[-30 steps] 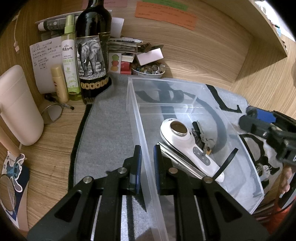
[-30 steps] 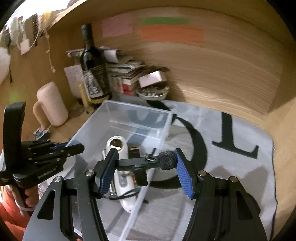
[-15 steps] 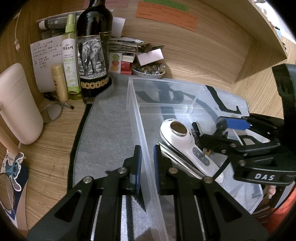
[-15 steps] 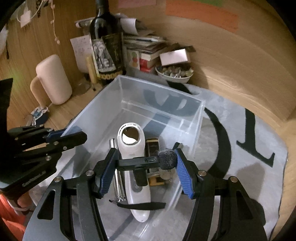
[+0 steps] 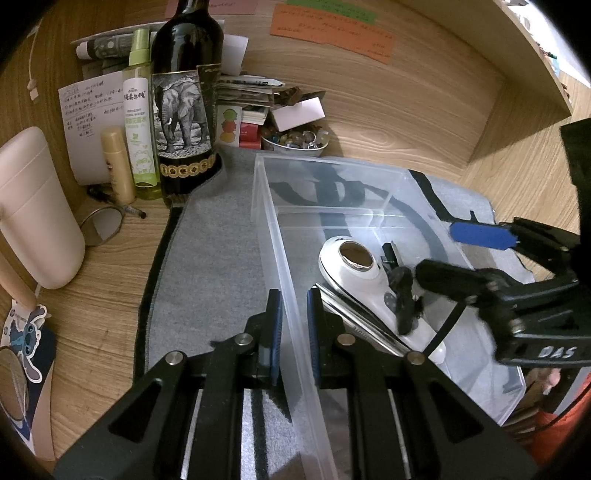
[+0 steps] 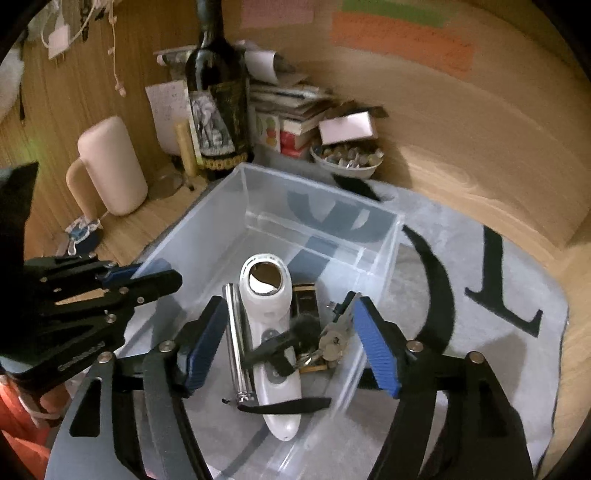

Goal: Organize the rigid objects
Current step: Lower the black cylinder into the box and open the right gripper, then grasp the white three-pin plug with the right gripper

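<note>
clear bin wall clamped in left tool; right tool spread above mic.

Black clip-on microphone with fuzzy windscreen is motion-blurred in both views, so can't tell if it rests on the white handheld device or hangs free above it. Bunch of metal keys is partly behind the mic and the right gripper's blue pad; not visible in left wrist view. Dark wine bottle with elephant label has its neck cut by the top edge. Handwriting on the white paper note and orange sticky notes is too small to read. Contents of the small white bowl unresolvable.
</note>
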Demonstrator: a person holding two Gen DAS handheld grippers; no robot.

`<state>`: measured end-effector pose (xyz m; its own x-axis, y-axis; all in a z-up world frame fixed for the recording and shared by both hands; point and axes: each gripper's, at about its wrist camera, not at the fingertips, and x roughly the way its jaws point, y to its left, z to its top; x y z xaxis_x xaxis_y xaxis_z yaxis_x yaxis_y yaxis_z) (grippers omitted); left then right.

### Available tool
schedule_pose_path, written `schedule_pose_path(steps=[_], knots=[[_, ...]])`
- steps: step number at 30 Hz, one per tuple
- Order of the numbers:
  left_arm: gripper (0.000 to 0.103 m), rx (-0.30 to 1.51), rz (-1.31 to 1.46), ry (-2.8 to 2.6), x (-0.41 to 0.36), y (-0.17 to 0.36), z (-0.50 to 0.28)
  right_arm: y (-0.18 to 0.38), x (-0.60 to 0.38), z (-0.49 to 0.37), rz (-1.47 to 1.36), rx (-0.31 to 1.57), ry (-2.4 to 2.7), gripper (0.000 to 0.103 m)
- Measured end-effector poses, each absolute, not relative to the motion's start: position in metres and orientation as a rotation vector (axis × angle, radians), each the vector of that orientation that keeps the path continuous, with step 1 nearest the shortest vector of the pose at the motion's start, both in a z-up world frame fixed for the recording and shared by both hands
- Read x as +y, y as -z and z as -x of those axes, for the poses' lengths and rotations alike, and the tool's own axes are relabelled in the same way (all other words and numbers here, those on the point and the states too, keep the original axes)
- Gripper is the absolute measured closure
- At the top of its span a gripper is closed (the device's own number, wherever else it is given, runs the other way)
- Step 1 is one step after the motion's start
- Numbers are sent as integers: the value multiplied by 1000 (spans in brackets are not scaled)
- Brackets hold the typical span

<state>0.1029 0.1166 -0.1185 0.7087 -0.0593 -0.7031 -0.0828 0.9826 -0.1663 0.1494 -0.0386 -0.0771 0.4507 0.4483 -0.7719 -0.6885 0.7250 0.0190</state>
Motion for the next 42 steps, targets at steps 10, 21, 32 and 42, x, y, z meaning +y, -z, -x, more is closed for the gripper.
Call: schedule_pose_path(steps=[10,21,32,42], knots=[[90,784,189,-13,116,118,-103,48,-94,-142,257,755,-567,35],[90,783,178,-5,115,118,-103,68,-196,-128,160,837,-267,33],[90,783,172,-5,116,118,-102,111,-219,-96,127,1003,-229,33],[90,782,171,-5,116,118,-102,138,-236,-100,59,1075,-192,61]])
